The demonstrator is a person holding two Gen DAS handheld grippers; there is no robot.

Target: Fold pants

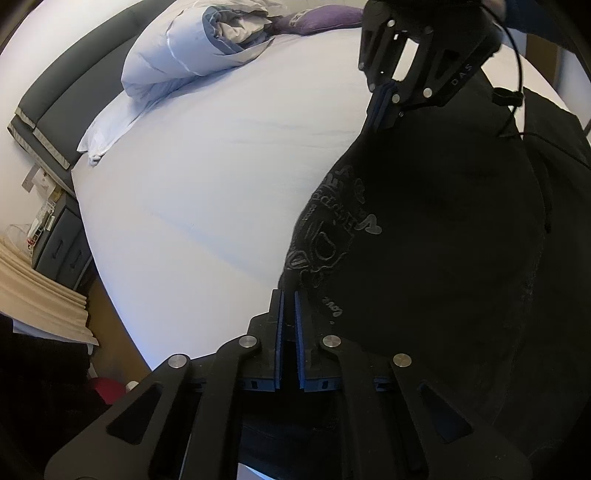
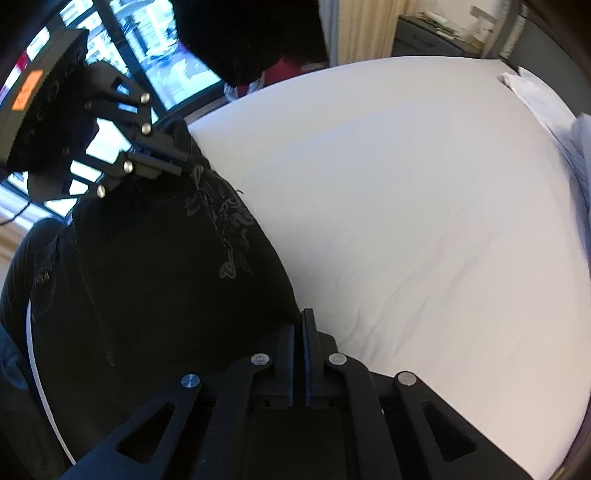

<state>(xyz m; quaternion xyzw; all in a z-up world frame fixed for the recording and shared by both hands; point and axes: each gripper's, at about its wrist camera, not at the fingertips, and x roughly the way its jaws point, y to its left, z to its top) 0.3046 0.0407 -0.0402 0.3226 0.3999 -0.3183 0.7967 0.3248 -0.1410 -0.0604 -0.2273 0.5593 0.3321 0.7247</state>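
Note:
Black pants [image 1: 424, 229] with a grey printed graphic hang stretched between my two grippers above a white bed [image 1: 207, 177]. My left gripper [image 1: 289, 295] is shut on one edge of the pants. My right gripper [image 2: 302, 317] is shut on the other edge of the pants [image 2: 159, 258]. In the left wrist view the right gripper [image 1: 382, 110] shows at the top, pinching the cloth. In the right wrist view the left gripper [image 2: 177, 164] shows at upper left, pinching the cloth.
A rolled pale blue duvet [image 1: 184, 55], a white pillow [image 1: 107, 129] and a purple cushion [image 1: 317, 18] lie at the head of the bed by a grey headboard [image 1: 55, 110]. A nightstand [image 1: 62, 236] stands beside it. Windows [image 2: 177, 74] are behind.

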